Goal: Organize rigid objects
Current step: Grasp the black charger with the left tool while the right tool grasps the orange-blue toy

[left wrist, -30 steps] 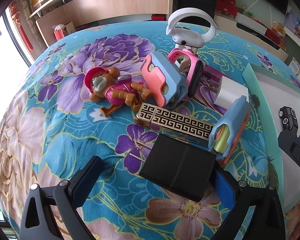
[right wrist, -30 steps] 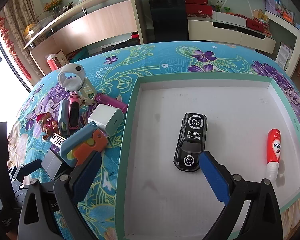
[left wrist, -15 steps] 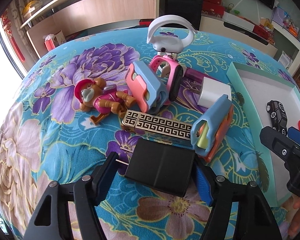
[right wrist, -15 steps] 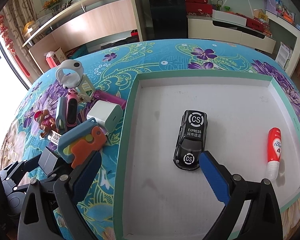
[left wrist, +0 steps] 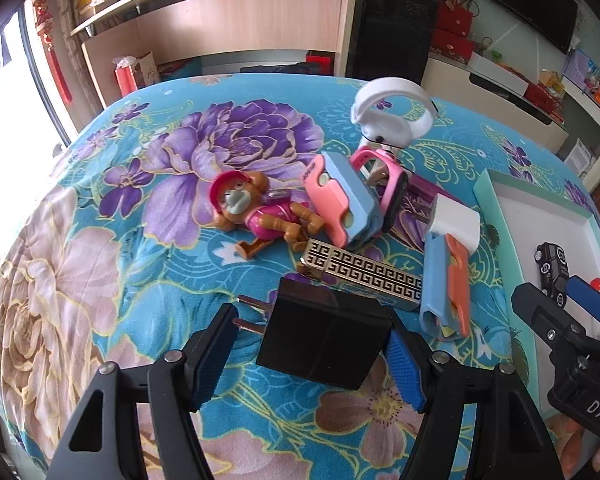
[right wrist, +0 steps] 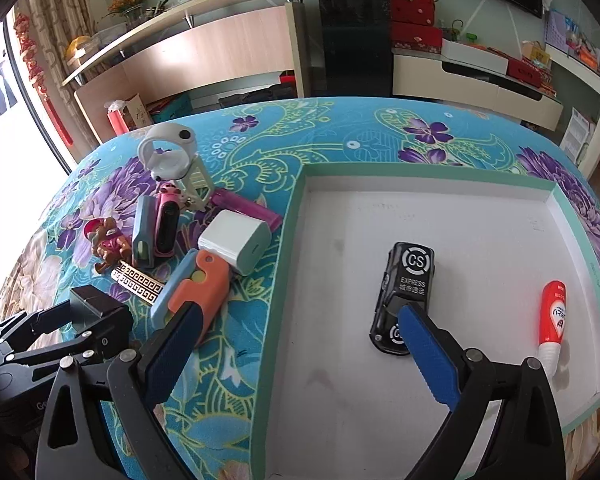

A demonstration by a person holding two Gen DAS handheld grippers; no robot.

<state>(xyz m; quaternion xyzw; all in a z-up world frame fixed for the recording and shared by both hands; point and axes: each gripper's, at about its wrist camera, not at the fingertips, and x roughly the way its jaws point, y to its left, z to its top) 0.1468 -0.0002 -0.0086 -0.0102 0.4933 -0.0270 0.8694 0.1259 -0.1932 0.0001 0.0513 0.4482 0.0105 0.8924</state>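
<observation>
Right now my left gripper (left wrist: 308,354) pinches the black plug adapter (left wrist: 326,336), prongs leftward, just off the floral cloth (left wrist: 100,280). My right gripper (right wrist: 296,354) hangs spread over the white tray (right wrist: 480,216), where the toy car (right wrist: 406,276) reads "CS EXPRESS"; the red tube's (right wrist: 553,320) lettering is too small to read

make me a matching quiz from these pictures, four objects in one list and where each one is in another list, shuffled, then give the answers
Things:
1. black plug adapter
2. black toy car
3. white charger cube
4. puppy figure

Places:
A. in the tray, beside a red tube
B. lying on the cloth, left of the pile
C. between the left gripper pads
D. on the cloth, close to the tray's edge

Pairs: 1-C, 2-A, 3-D, 4-B
</observation>
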